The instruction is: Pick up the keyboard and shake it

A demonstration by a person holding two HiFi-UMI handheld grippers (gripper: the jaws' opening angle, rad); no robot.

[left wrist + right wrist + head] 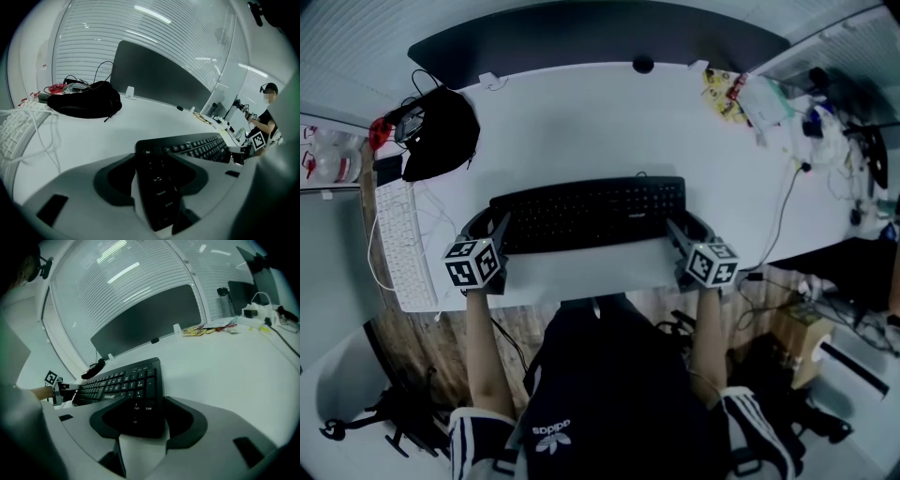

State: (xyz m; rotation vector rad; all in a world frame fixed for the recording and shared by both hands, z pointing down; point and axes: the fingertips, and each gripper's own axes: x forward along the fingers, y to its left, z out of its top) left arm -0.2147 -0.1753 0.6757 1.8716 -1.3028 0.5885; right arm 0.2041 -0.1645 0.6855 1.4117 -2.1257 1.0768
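A black keyboard [591, 214] lies flat on the white desk [581, 112], close to its front edge. My left gripper [494, 234] is at the keyboard's left end and my right gripper [682, 234] at its right end. In the left gripper view the left end of the keyboard [201, 147] reaches in between the jaws of the left gripper [154, 176], with dark gaps on both sides of it. The right gripper view shows the same: the numpad end of the keyboard [122, 380] sits between the wide-spread jaws of the right gripper [140, 418]. Neither gripper presses on it.
A black bag [441, 131] and a white keyboard [398, 244] with loose cords lie at the desk's left. Packets, bottles and cables [769, 98] crowd the far right, and a cable [783, 211] hangs over the right edge. A dark divider [600, 37] runs along the back.
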